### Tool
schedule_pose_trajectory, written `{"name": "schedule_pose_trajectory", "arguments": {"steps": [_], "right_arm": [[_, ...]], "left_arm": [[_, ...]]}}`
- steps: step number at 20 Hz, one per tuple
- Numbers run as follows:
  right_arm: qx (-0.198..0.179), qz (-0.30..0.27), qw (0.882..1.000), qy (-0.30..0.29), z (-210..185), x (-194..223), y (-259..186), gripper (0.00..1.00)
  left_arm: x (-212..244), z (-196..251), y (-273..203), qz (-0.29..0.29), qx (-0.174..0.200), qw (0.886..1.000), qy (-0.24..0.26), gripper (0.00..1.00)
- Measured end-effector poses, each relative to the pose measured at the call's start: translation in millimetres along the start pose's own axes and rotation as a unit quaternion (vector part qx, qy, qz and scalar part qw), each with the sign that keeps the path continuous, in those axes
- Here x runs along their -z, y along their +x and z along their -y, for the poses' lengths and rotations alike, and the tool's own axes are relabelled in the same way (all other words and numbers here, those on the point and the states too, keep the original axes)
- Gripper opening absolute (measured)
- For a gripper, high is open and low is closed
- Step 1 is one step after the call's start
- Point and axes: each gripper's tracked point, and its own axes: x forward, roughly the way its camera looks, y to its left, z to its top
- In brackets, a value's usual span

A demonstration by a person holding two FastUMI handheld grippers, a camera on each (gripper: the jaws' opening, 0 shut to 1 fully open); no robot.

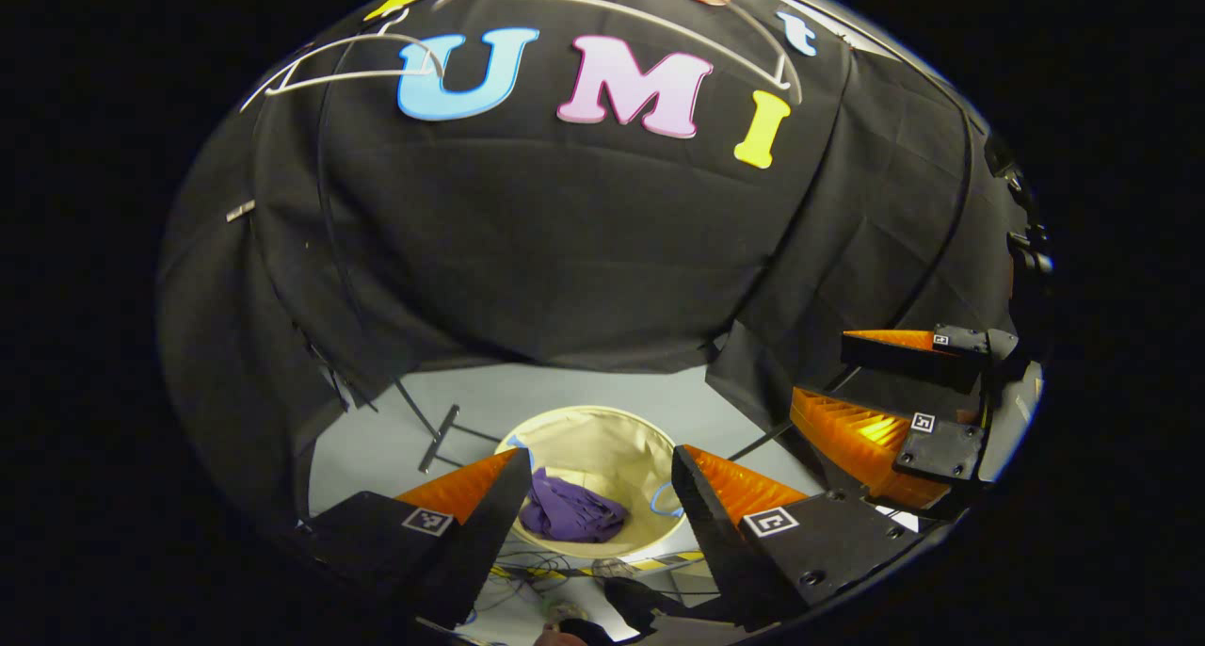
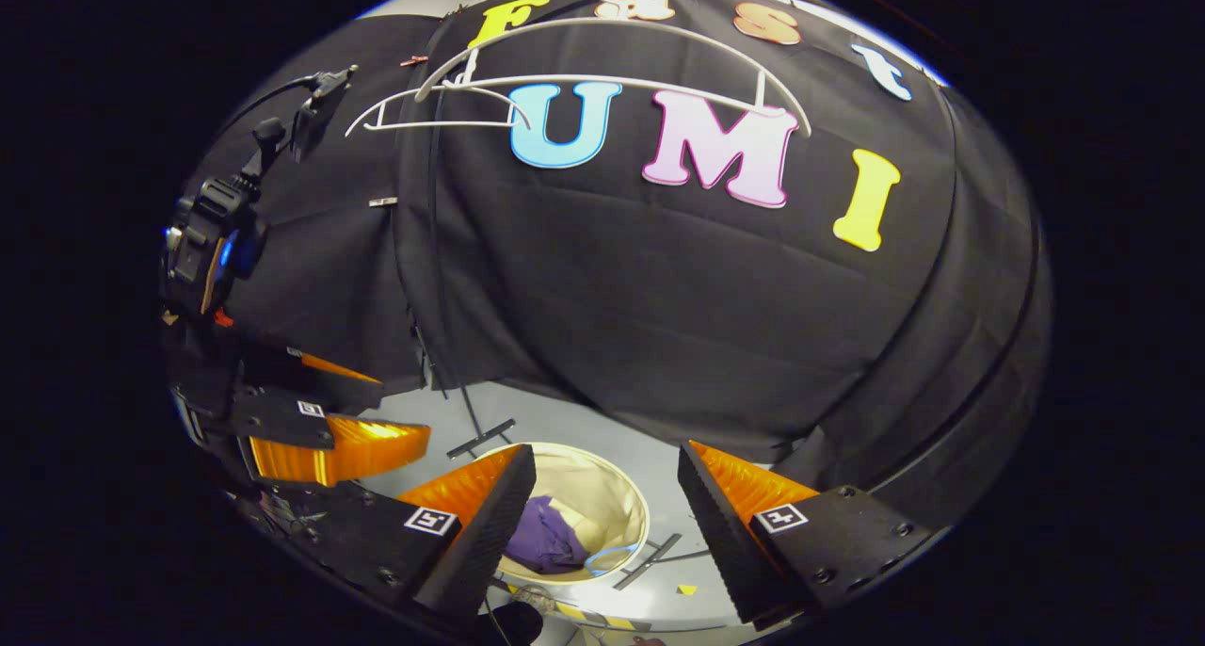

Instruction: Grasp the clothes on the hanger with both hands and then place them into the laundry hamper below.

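A crumpled purple garment [image 1: 570, 510] lies inside the round cream laundry hamper [image 1: 612, 439] on the floor; the right gripper view has the garment [image 2: 546, 538] and the hamper [image 2: 602, 481] below too. A white hanger [image 2: 612, 81] hangs bare on the black wall; its lower bar [image 1: 602, 6] crosses the top of the left gripper view. My left gripper [image 1: 598, 476] stands open above the hamper, nothing between its fingers. My right gripper [image 2: 602, 476] is open and holds nothing. Each sees the other: the right gripper [image 1: 875, 382] at right, the left gripper [image 2: 377, 406] at left.
A second white hanger [image 2: 433, 109] hangs left of the first. A black stand's foot [image 1: 439, 437] rests on the grey floor behind the hamper. Cables and yellow-black tape [image 1: 650, 563] lie near the hamper's front. A camera mount [image 2: 212, 236] is at left.
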Motion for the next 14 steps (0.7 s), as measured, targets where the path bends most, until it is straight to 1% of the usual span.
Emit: {"name": "schedule_pose_trajectory", "arguments": {"steps": [4,7,10,11,12,13,14], "right_arm": [[0.047,0.063,0.997,-0.004,11,-45,-36,0.98],[0.066,0.102,0.993,0.010,6,-74,-70,0.98],[0.092,0.176,0.980,0.020,2,-119,-117,0.98],[0.099,0.205,0.974,0.022,-1,-135,-134,0.96],[0.105,0.236,0.966,0.024,-5,-153,-152,0.98],[0.110,0.264,0.958,0.025,-9,-171,-172,0.98],[0.115,0.286,0.951,0.026,-13,-183,-188,0.99]], "left_arm": [[-49,2,-51,0.077,0.001,0.997,0.021,0.95],[-93,1,-118,0.145,-0.007,0.989,0.029,0.95],[-131,0,-191,0.228,-0.005,0.973,0.035,0.95],[-140,0,-218,0.255,-0.004,0.966,0.038,0.95],[-144,0,-246,0.281,-0.004,0.959,0.042,0.92],[-149,1,-273,0.306,-0.003,0.951,0.048,0.95],[-149,6,-297,0.324,-0.002,0.944,0.054,0.95]]}}
